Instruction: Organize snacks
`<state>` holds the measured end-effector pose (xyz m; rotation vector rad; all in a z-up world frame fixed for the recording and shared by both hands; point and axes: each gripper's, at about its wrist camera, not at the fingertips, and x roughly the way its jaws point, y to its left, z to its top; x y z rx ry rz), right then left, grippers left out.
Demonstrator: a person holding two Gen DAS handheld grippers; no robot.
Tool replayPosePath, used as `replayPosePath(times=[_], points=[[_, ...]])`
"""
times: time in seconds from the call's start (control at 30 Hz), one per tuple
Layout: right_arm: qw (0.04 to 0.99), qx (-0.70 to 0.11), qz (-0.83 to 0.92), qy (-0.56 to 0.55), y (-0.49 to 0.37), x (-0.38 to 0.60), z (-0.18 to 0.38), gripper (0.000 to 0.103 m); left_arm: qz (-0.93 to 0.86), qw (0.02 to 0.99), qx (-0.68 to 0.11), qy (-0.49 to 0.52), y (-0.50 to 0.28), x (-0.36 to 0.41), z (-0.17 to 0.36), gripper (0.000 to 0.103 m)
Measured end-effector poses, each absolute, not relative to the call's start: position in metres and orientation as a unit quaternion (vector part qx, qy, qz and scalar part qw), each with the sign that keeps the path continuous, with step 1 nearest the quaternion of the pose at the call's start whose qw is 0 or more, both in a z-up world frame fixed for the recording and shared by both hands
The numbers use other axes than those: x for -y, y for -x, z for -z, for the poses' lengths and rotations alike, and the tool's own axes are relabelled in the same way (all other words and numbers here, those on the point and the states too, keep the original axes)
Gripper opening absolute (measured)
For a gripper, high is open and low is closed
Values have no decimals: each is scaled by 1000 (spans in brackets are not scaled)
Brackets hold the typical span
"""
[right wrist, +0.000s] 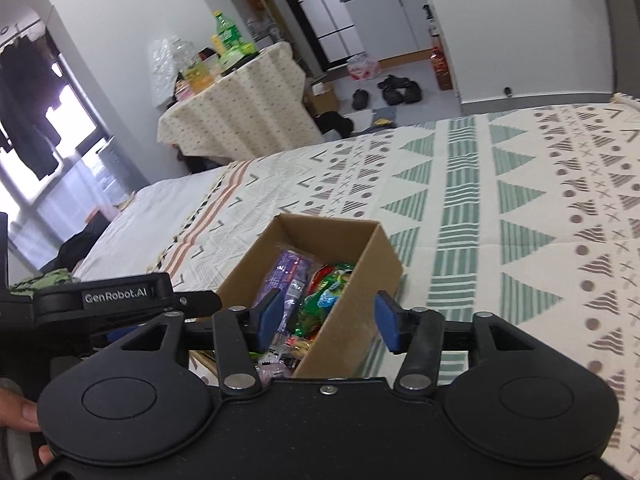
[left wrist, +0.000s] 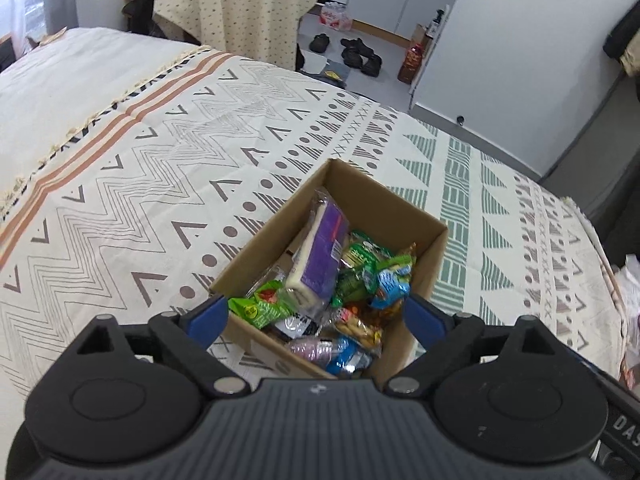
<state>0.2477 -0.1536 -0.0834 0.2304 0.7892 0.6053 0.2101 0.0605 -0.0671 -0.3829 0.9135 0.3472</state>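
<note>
An open cardboard box [left wrist: 404, 204] stands on the patterned bedspread and holds several wrapped snacks, among them a purple packet [left wrist: 324, 252] and green packets [left wrist: 260, 308]. My left gripper [left wrist: 316, 316] is open and empty, hovering over the box's near end. In the right wrist view the same box [right wrist: 372, 256] sits just ahead, with the purple packet [right wrist: 286, 276] and green packets [right wrist: 324, 300] inside. My right gripper [right wrist: 326, 320] is open and empty, its fingers straddling the box's right wall. The left gripper's body [right wrist: 116, 300] shows at the left.
The bedspread [left wrist: 160, 168] covers a wide bed around the box. A table with a dotted cloth [right wrist: 240, 112] carries bottles beyond the bed. Shoes [right wrist: 394, 90] lie on the floor. A clear plastic bag [left wrist: 630, 304] lies at the bed's right edge.
</note>
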Motion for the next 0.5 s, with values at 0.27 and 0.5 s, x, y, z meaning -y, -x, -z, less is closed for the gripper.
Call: replayPosePath(times=[0.27,0.5], points=[[887,-370,-244,-130,-225,182,68,80,-145,870,-441,164,-192,-48,52,100],[897,-364,-216,-131,-207,196,54,90,-125,874,-448,142,-175,-39,42,103]])
